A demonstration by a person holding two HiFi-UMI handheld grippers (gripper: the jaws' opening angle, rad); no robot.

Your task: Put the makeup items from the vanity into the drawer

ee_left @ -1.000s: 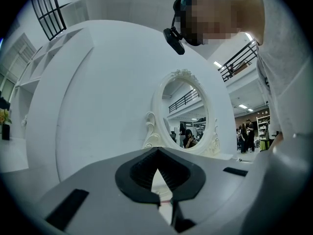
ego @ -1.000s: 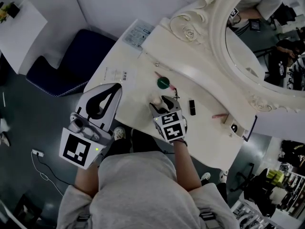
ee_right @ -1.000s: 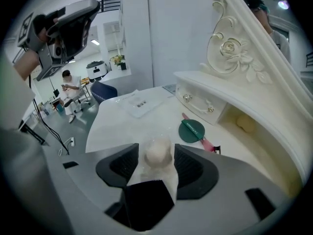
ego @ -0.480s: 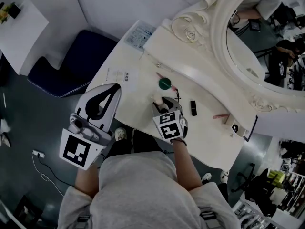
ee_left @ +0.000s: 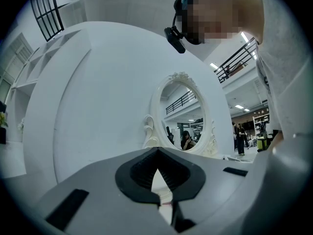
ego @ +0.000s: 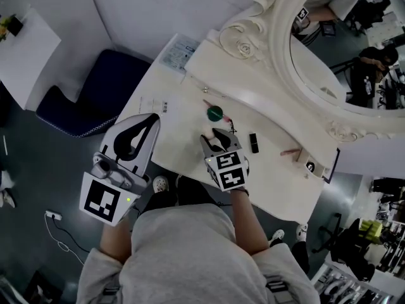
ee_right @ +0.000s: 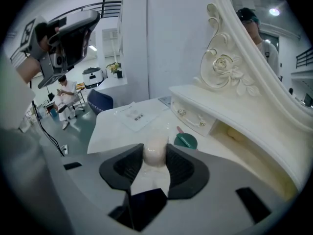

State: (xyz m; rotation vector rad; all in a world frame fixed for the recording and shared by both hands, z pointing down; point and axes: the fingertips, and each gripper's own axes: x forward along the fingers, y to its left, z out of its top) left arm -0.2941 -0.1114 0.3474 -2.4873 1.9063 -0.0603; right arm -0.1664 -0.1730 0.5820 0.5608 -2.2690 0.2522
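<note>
My right gripper (ego: pixel 214 135) hangs over the front of the white vanity top (ego: pixel 190 125), pointing down at a slant. Its jaws have just been closing, and the pads now press on a cream egg-shaped makeup sponge (ee_right: pixel 156 153) from both sides. Just beyond it lies a green round compact (ego: pixel 215 113), also in the right gripper view (ee_right: pixel 186 141), beside a thin pink stick (ego: pixel 207 102). A black lipstick (ego: pixel 254 142) and a pink item (ego: pixel 291 152) lie farther right. The small drawer (ee_right: pixel 195 117) under the mirror shelf is closed. My left gripper (ego: pixel 154 119) is held off the vanity's left edge, shut and empty (ee_left: pixel 160 200).
An ornate oval mirror (ego: pixel 329 43) rises at the back. A paper sheet (ego: pixel 152 100) and a leaflet (ego: pixel 177 50) lie on the left of the top. A dark blue chair (ego: pixel 95 90) stands on the floor to the left.
The right gripper's jaws have closed in on the sponge and the gripper has lifted slightly. The left gripper has stayed where it was.
</note>
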